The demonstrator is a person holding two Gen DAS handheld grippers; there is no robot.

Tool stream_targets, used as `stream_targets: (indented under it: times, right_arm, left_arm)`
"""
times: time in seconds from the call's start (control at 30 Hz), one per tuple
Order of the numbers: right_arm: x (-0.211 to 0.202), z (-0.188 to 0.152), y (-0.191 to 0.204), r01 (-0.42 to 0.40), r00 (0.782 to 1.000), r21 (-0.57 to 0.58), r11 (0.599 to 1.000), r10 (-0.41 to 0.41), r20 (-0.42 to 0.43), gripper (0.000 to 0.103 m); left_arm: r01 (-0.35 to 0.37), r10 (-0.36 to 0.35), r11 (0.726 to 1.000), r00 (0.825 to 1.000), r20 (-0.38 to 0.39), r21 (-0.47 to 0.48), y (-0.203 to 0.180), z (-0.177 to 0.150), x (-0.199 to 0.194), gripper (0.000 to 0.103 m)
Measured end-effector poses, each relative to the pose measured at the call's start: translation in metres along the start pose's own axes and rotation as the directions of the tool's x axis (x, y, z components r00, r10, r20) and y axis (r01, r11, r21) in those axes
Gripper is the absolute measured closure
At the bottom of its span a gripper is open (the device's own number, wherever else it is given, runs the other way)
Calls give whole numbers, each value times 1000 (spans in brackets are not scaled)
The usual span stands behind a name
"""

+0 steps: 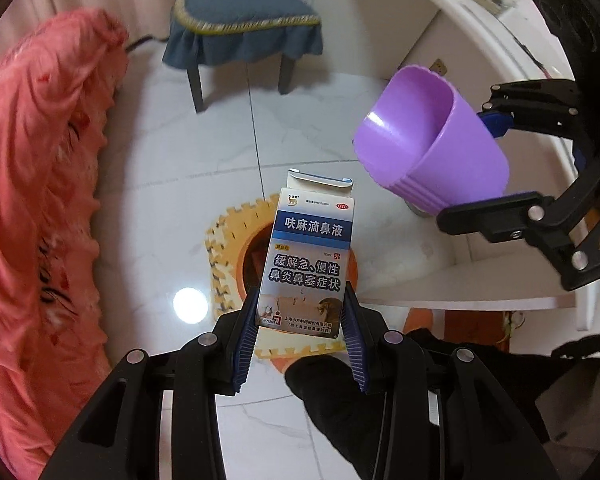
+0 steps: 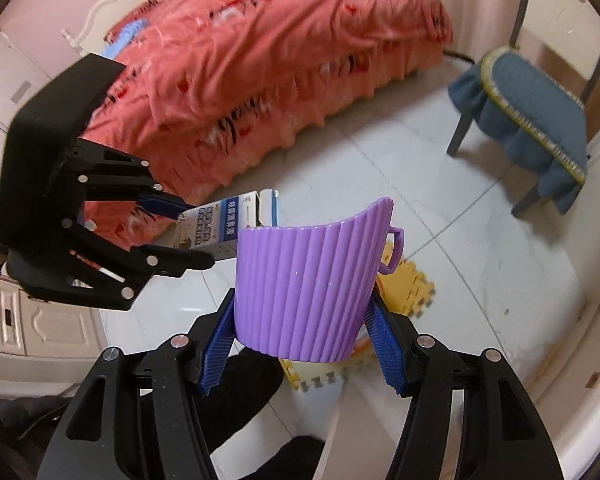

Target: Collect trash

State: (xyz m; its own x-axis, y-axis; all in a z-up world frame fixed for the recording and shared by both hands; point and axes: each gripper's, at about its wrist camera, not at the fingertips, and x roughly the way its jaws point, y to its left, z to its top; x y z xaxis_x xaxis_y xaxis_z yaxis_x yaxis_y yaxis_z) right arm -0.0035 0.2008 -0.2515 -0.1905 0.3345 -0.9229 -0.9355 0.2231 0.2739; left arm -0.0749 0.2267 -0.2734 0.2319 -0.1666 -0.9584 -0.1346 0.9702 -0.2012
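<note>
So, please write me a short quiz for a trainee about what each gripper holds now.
1. True or false: the left gripper holds the box by its lower end.
2. What does the right gripper hold? A) the bin B) a chair cushion C) a blanket
3. Fill in: the bin's colour is ____.

Key: 1 true; 2 A; 3 purple.
</note>
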Motion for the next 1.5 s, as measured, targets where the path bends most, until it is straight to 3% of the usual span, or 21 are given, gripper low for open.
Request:
stream_targets:
  times: [0.33,0.37,0.43,0.77,1.13,1.3,1.4,1.5]
  right_arm:
    - [75,-4,-12,-10,992,30,1000,14,-126,40]
    - [79,-4,-13,-11,991,34,999,15,-132,40]
    - [87,-6,-16,-4,989,50,999,12,-147,35]
    - [96,-8,-24,-3,988,84,996,16,-155,32]
    - [43,-5,-24,-7,998,102,995,13,-66,32]
    - [-11,-3,-24,-9,999,142,990,3,42,28]
    - [-51,-5,-22,-13,993,165,986,-7,122,26]
    - [-90,-12,-21,-11,982,182,983,-23,186,26]
  left_arm:
    - [40,-42,999,998,-55,-23,8,-2,46,61]
    - [34,-35,999,998,-55,-20,8,-3,48,60]
    - [20,-21,1000,998,-62,-15,6,-3,53,45]
    - [25,-29,999,996,-85,-45,6,-2,59,41]
    - [-21,20,1000,999,-30,-22,-12,10,25,41]
    - [-63,63,998,997,43,-23,-26,18,-16,41]
    - [-80,83,996,992,100,-28,-38,24,-44,29]
    - [-81,83,997,983,164,-18,-52,30,-73,29]
